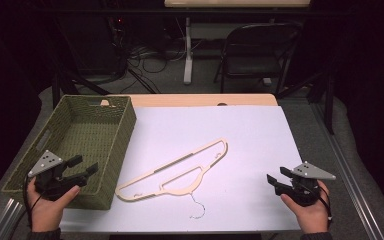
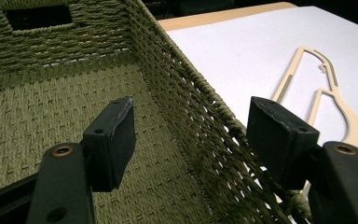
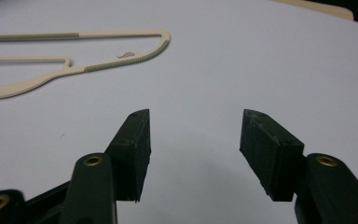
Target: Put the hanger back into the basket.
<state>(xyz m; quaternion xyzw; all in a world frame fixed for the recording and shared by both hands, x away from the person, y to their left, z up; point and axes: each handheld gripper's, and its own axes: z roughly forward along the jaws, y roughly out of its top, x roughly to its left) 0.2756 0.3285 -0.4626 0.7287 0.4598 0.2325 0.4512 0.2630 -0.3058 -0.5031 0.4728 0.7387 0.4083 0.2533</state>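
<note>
While hanger lies flat, hook faint, perhaps wire.

Each black gripper carries a grey three-cornered plate and brass-ringed screws.

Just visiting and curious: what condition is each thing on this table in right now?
Hanger: lying flat on the white sheet, untouched.
Basket: upright, empty.
Left tool: open, holding nothing, straddling the basket's side wall.
Right tool: open, holding nothing.
</note>
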